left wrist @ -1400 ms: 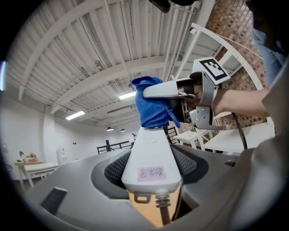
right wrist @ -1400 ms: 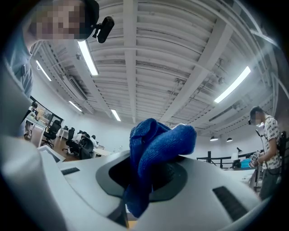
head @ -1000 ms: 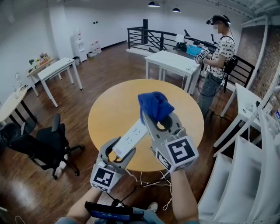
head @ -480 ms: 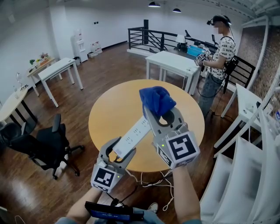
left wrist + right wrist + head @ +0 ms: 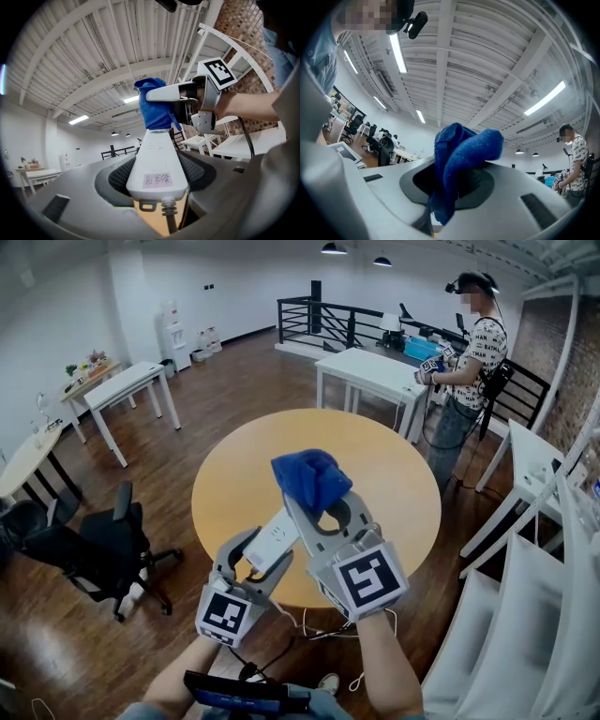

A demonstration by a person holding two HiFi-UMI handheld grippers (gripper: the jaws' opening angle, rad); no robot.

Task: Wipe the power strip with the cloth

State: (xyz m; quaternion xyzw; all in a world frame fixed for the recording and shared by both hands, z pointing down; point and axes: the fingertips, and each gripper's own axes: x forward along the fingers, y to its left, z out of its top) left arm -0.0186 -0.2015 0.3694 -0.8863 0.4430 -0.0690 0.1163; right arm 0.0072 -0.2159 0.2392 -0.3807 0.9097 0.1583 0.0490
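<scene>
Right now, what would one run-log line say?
left gripper: shut on power strip, above table | right gripper: shut on blue cloth | contact: blue cloth at power strip's far end

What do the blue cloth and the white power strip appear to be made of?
The blue cloth looks like soft knitted or terry fabric: fuzzy surface, crumpled folds. The white power strip looks like rigid moulded plastic: smooth, slightly glossy.

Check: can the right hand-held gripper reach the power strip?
Probably yes: its cloth sits at the far end of the power strip held in the left hand-held gripper, nothing between.
</scene>
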